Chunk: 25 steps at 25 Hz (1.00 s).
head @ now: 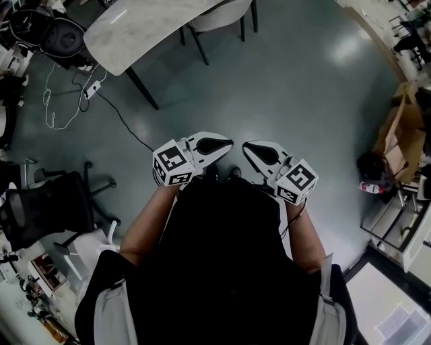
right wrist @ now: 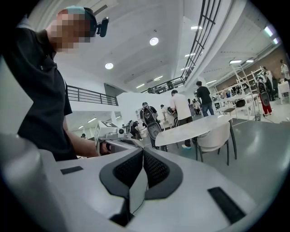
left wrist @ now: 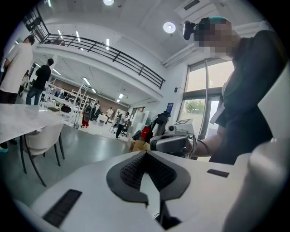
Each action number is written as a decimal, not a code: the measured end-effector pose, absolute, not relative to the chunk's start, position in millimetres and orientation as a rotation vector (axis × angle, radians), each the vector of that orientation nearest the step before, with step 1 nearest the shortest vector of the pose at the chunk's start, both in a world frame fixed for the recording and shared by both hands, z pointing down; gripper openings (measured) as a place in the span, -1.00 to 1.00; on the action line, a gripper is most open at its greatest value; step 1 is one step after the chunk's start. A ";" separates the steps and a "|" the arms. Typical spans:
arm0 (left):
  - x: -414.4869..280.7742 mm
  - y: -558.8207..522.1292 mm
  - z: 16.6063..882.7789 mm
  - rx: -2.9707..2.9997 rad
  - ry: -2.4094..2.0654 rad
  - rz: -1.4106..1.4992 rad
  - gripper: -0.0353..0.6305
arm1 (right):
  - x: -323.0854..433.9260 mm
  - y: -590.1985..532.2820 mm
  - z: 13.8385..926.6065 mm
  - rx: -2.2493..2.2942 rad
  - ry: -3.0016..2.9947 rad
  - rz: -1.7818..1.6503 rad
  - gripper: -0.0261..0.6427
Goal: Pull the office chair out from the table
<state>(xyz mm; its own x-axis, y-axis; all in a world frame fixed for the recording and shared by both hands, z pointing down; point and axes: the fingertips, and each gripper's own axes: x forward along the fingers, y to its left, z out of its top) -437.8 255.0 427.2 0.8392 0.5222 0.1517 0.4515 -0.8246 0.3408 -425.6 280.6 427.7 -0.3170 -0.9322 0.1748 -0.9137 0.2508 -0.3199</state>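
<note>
Both grippers are held close in front of my chest, tips turned toward each other, far from any chair. My left gripper (head: 225, 143) (left wrist: 146, 156) is shut with nothing between its black pads. My right gripper (head: 248, 148) (right wrist: 143, 152) is shut and empty too. A white marble-top table (head: 141, 27) (right wrist: 195, 129) (left wrist: 18, 120) stands across the floor at the top of the head view. A white chair (head: 222, 13) (right wrist: 216, 136) (left wrist: 43, 138) is tucked under its far side. A black mesh office chair (head: 47, 205) stands apart at the left, beside me.
A white power strip and cables (head: 91, 89) lie on the grey floor by the table's leg. Another black chair (head: 62, 37) sits at the top left. Cardboard boxes (head: 401, 135) and a shelf stand at the right. Several people stand in the distance (right wrist: 183, 108).
</note>
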 end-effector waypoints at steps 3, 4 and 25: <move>-439.5 258.0 426.3 2.731 0.739 0.344 -0.86 | -427.6 284.0 427.8 -1.807 2.451 -0.576 -0.86; -440.1 258.7 426.1 2.734 0.739 0.345 -0.86 | -428.1 285.1 427.8 -1.809 2.458 -0.574 -0.86; -435.6 276.8 429.9 2.709 0.699 0.369 -0.86 | -420.3 309.3 437.5 -1.815 2.468 -0.591 -0.86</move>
